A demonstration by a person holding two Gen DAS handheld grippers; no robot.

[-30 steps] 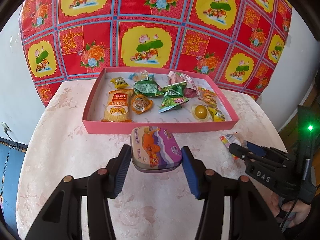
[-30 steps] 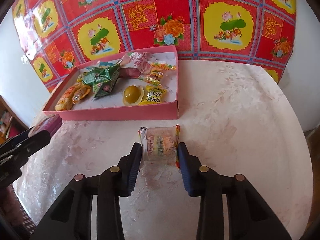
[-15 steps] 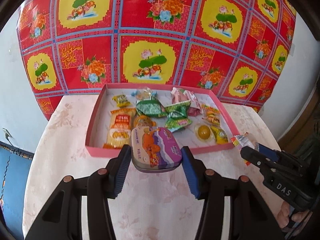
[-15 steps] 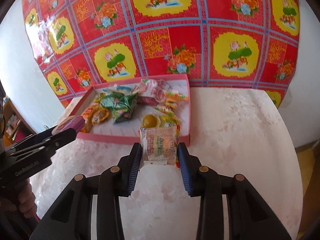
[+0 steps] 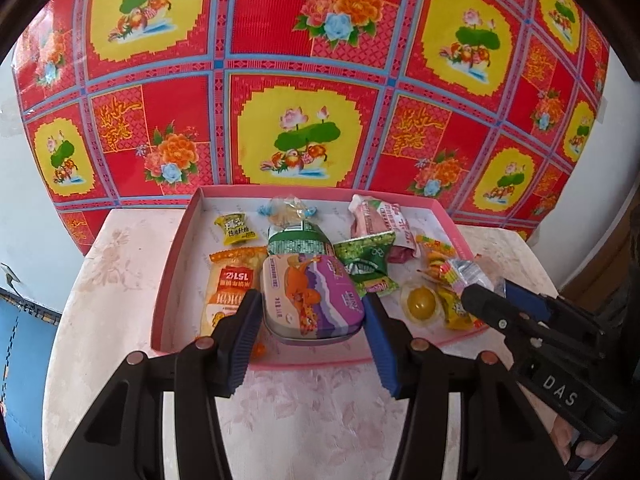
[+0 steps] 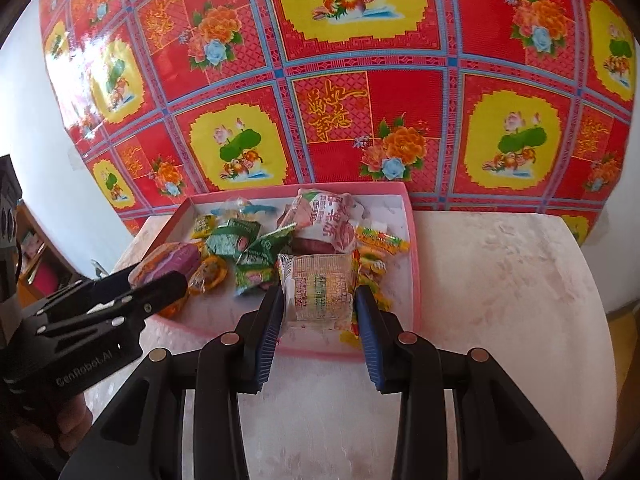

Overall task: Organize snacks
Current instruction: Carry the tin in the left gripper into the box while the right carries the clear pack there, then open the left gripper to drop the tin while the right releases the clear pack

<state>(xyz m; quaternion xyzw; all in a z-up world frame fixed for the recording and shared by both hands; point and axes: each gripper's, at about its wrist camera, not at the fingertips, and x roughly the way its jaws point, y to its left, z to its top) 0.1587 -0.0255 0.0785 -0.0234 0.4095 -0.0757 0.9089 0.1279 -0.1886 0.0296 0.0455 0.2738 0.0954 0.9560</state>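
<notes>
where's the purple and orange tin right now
In the left wrist view the tin sits clamped in the left claw, held over the pink tray, beside the orange packet.

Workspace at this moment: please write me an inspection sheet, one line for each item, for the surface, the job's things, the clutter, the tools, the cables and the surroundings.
Surface: table under a pale floral cloth.
Job's things: pink tray holding wrapped snacks; purple and orange tin; clear packet with striped candy.
Clutter: nothing seen outside the tray.
Tools: left tool shut on the tin, above the tray's near part; right tool shut on the packet, at the tray's near right corner.
Cables: nothing seen on the table.
Surroundings: red and yellow floral sheet on the white wall behind the table.
</notes>
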